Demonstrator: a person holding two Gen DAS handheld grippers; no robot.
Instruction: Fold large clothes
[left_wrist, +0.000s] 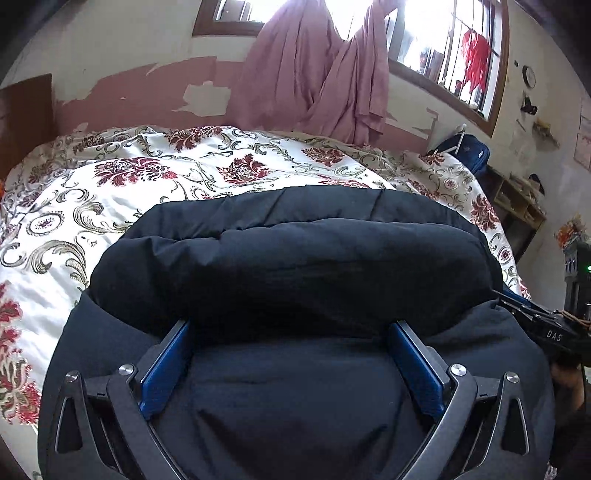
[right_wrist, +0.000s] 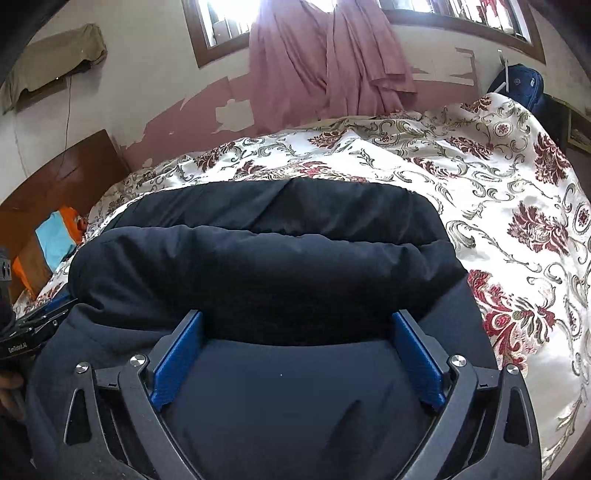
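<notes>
A large dark navy garment (left_wrist: 295, 258) lies on the floral bedspread (left_wrist: 110, 192), folded into a thick bundle with a rolled fold across its middle. It also fills the right wrist view (right_wrist: 266, 258). My left gripper (left_wrist: 291, 328) is open, its blue pads (left_wrist: 166, 369) spread wide, tips against the near edge of the fold. My right gripper (right_wrist: 295, 321) is open too, blue pads (right_wrist: 417, 354) wide apart, tips at the same fold. The right gripper's body shows at the right edge of the left wrist view (left_wrist: 550, 328). The left gripper's body shows at the left edge of the right wrist view (right_wrist: 26, 332).
Pink curtains (left_wrist: 317, 74) hang at the windows behind the bed. A wooden headboard (right_wrist: 62, 177) and orange and blue cloth (right_wrist: 55, 236) are at the left. A blue bag (left_wrist: 465, 147) and a wooden shelf (left_wrist: 517, 206) stand at the right.
</notes>
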